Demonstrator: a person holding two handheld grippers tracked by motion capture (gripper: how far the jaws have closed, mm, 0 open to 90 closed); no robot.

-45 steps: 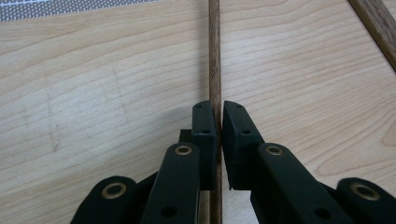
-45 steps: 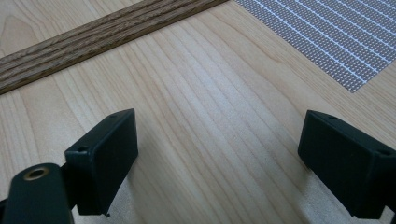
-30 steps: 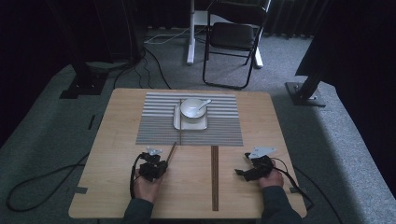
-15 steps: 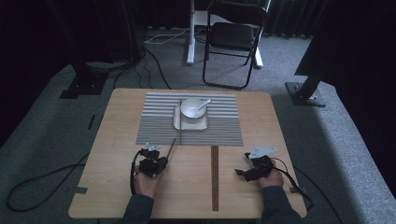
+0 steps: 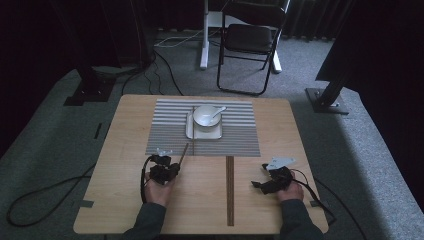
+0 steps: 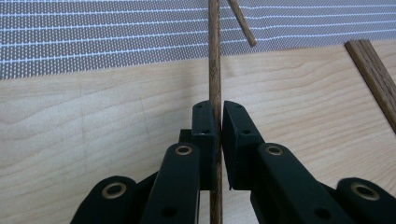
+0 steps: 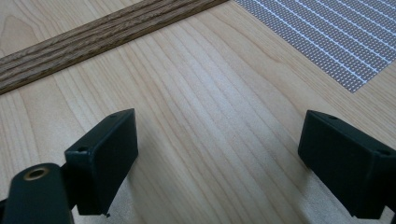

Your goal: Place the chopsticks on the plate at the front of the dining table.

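My left gripper (image 6: 218, 112) is shut on a thin brown chopstick (image 6: 215, 60), which runs forward from between the jaws onto the striped placemat (image 6: 93, 32). In the high view this gripper (image 5: 171, 167) sits just before the mat's near edge, the held chopstick (image 5: 183, 152) slanting up to the right. A second chopstick (image 5: 193, 131) lies straight on the mat beside a white plate (image 5: 190, 131) that carries a bowl (image 5: 205, 116) and spoon (image 5: 217, 110). My right gripper (image 7: 219, 140) is open over bare wood, nothing between its jaws; it rests at the table's near right (image 5: 258, 176).
A dark wooden strip (image 5: 230, 190) runs from the mat's near edge to the table's front edge, between the two hands. A folding chair (image 5: 250, 40), stand bases and cables sit on the carpet beyond and beside the table.
My left gripper has moved forward toward the placemat with the chopstick in its jaws. The right gripper has stayed where it was.
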